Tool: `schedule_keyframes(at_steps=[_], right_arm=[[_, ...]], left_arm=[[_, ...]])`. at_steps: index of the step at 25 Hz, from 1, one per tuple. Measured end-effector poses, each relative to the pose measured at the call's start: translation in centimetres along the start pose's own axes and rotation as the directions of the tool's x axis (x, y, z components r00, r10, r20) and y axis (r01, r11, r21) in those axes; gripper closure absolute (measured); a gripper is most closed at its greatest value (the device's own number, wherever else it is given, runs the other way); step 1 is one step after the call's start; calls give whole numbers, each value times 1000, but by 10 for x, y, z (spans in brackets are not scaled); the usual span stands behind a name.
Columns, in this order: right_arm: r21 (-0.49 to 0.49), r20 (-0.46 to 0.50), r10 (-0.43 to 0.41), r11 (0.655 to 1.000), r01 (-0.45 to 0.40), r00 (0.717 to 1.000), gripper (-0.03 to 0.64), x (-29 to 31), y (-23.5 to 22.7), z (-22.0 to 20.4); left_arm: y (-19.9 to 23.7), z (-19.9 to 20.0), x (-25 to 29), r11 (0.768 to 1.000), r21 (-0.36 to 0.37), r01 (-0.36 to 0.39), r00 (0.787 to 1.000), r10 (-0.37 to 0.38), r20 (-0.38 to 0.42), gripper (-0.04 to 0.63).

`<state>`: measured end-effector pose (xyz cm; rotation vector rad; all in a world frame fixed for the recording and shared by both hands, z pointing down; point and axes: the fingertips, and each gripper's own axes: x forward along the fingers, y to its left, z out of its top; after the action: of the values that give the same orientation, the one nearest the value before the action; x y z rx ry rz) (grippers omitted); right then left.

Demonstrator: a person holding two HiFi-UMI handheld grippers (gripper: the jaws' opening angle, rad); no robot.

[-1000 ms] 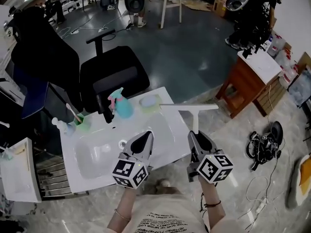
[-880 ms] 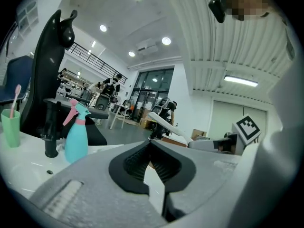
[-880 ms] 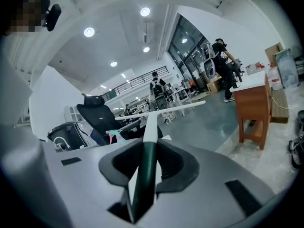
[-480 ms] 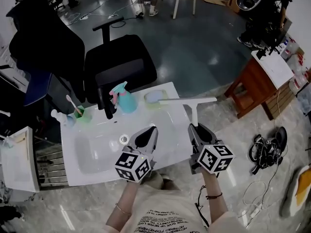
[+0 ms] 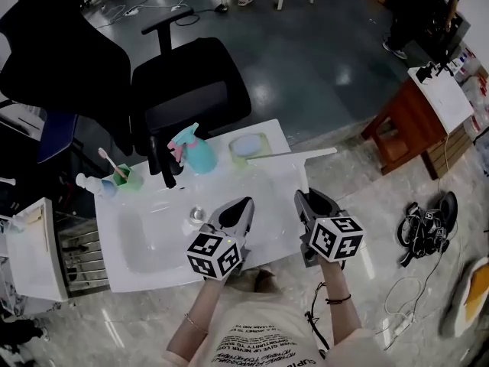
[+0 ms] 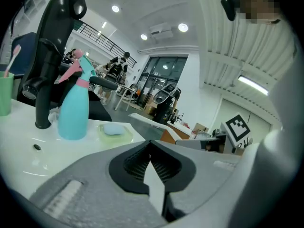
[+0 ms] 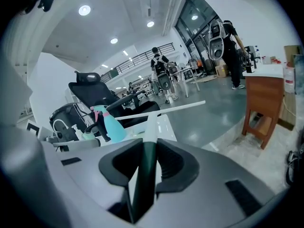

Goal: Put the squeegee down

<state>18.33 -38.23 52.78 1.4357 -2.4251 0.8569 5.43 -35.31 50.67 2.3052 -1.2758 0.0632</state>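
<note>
While the left tool [image 5: 245,202] is closed empty, the right tool [image 5: 304,196] clamps the squeegee [image 5: 294,154] handle, blade ahead.

I see a bright, evenly lit room: round ceiling lights [image 7: 84,9] glow overhead and leave pale glare on the glossy floor [image 5: 321,67]. Both gripper views bend strongly toward dark round rims, and the nearest parts look soft.

**No legible writing**

Nothing here can be read. The shirt [image 5: 252,344], just below the washbasin [image 5: 122,275] in the head view, carries lines of print — too small and blurred to make out. The left gripper [image 5: 243,205] and right gripper [image 5: 304,198] bear only black-and-white square patterns.
</note>
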Motion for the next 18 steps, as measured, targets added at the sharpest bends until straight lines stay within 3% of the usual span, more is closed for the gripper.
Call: schedule_keyframes(at_steps=[18], right_arm=[[-92,-206,-74,994,56,976,522,38,-16,-40]], left_arm=[[21,-43,31,997,-75,15,990,-26,-139,574]])
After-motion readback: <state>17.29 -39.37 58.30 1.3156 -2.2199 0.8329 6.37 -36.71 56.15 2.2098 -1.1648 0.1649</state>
